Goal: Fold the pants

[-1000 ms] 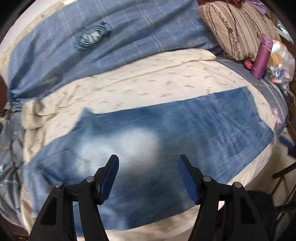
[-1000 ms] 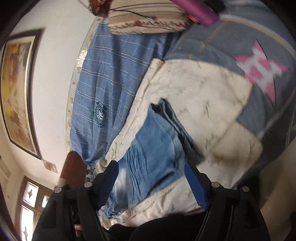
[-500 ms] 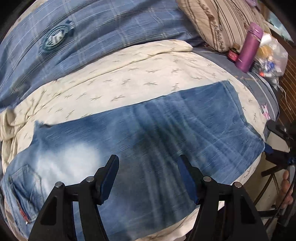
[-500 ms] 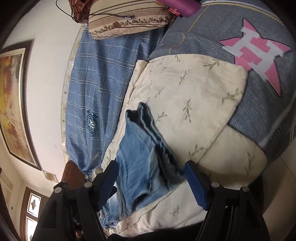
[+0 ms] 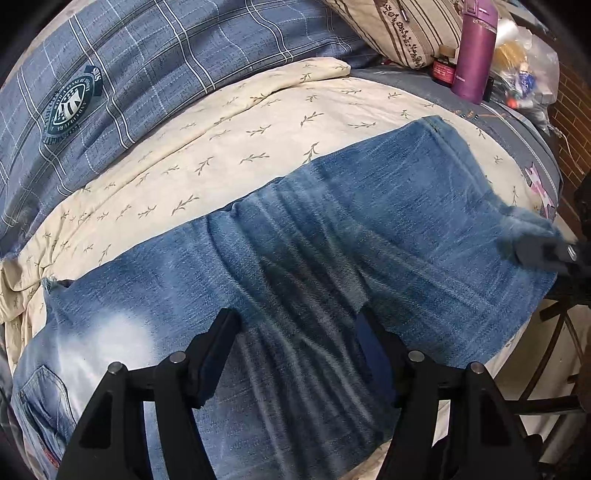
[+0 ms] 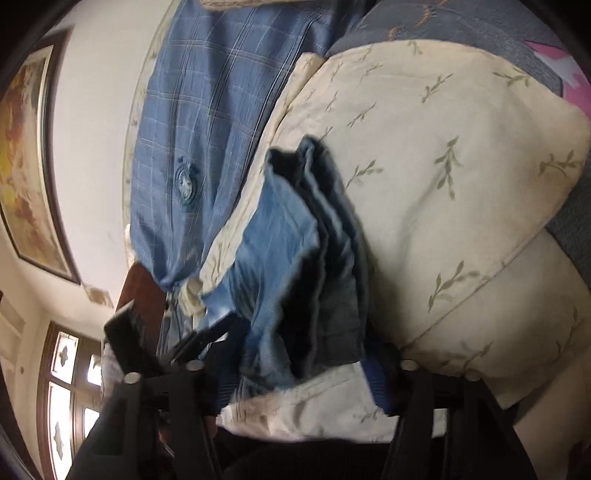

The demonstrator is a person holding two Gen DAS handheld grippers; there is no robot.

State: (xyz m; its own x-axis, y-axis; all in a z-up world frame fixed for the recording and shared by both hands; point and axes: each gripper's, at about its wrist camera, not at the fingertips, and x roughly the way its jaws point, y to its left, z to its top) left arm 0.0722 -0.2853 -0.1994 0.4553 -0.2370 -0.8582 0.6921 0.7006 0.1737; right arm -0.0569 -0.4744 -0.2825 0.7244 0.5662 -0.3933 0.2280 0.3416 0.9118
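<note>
Blue jeans (image 5: 332, 236) lie lengthwise on a cream leaf-print sheet (image 5: 236, 133), legs stacked, waist and back pocket at lower left. My left gripper (image 5: 295, 347) is open, its fingers either side of a bunched ridge of denim at the near edge of the legs. My right gripper (image 6: 299, 362) is open around the stacked leg hems (image 6: 314, 258); the denim sits between its fingers. The right gripper also shows at the hem end in the left wrist view (image 5: 543, 251).
A blue plaid cover (image 5: 140, 74) with a round badge lies behind the sheet. A striped pillow (image 5: 402, 29), purple bottle (image 5: 476, 48), small jar and plastic bag sit at the far right. The bed edge and a dark metal frame (image 5: 554, 332) are at right.
Both grippers have moved in closer to the jeans. The left one now straddles bunched denim at mid-leg. The right one has reached the hems, which now lie between its fingers.
</note>
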